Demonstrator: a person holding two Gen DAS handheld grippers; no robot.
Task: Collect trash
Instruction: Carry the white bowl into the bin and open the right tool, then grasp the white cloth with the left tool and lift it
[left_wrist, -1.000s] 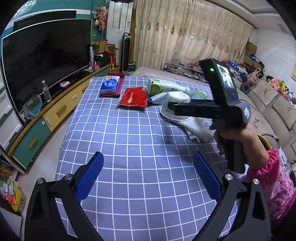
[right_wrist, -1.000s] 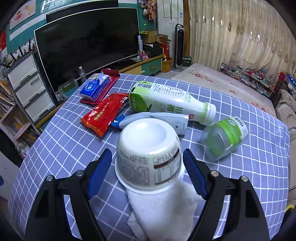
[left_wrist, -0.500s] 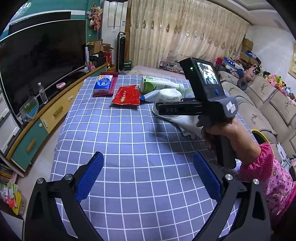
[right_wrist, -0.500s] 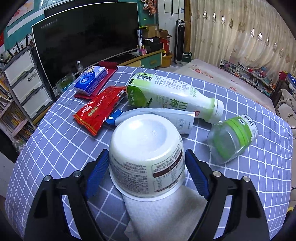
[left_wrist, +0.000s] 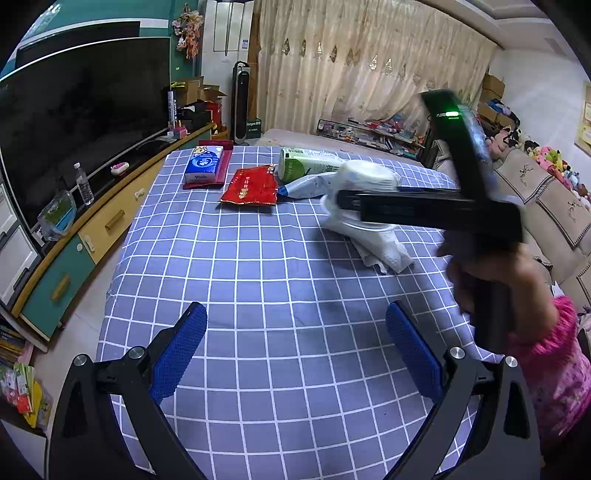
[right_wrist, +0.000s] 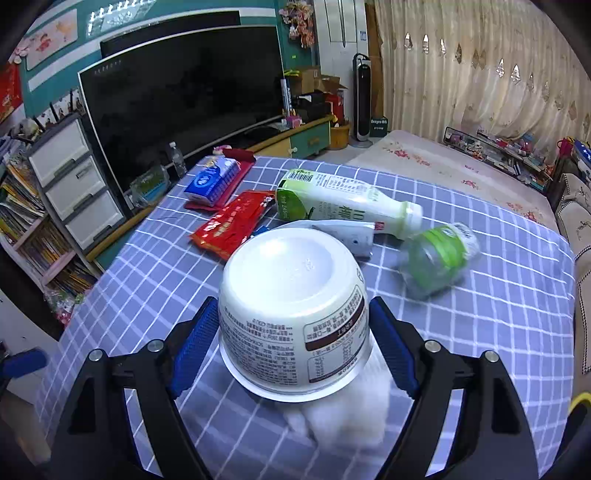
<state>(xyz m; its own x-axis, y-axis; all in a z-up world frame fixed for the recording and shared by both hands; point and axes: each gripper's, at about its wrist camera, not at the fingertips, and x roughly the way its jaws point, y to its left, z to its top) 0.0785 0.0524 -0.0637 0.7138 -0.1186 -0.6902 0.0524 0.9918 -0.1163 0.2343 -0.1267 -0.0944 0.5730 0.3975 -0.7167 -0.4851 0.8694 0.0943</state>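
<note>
Since a second ago: inverted white paper bowl (right_wrist: 293, 317) now larger in the right wrist view and lifted off the table (left_wrist: 280, 295), white tissue (right_wrist: 347, 410) hanging beneath its rim instead of lying flat. Seen from the left wrist view, bowl and tissue blurred at 1 o'clock, tissue's lower end reaching down to the checked cloth. Small clear bottle with green label (right_wrist: 439, 258) blurred, shifted slightly at 2 o'clock of the bowl.

Right gripper (right_wrist: 293, 343): fingers (right_wrist: 195, 343) spread wide yet pressed against both sides of the bowl, gripping it. Left gripper (left_wrist: 295, 354): fingers (left_wrist: 179, 354) wide apart, nothing between them, hovering over bare cloth at 6 o'clock of the table.

Containers: bowl upside down, contents not visible. Tall white-and-green drink bottle (right_wrist: 343, 203) lying on its side at 12 o'clock of the bowl, cap end toward 3 o'clock, fill level not discernible. Small bottle also on its side, apparently empty. Flattened white-and-blue pouch (right_wrist: 343, 230) between bowl and tall bottle. Red snack wrapper (right_wrist: 232, 223) at 10 o'clock, blue tissue pack (right_wrist: 212, 181) on a red tray (right_wrist: 229, 192) beyond it.
</note>
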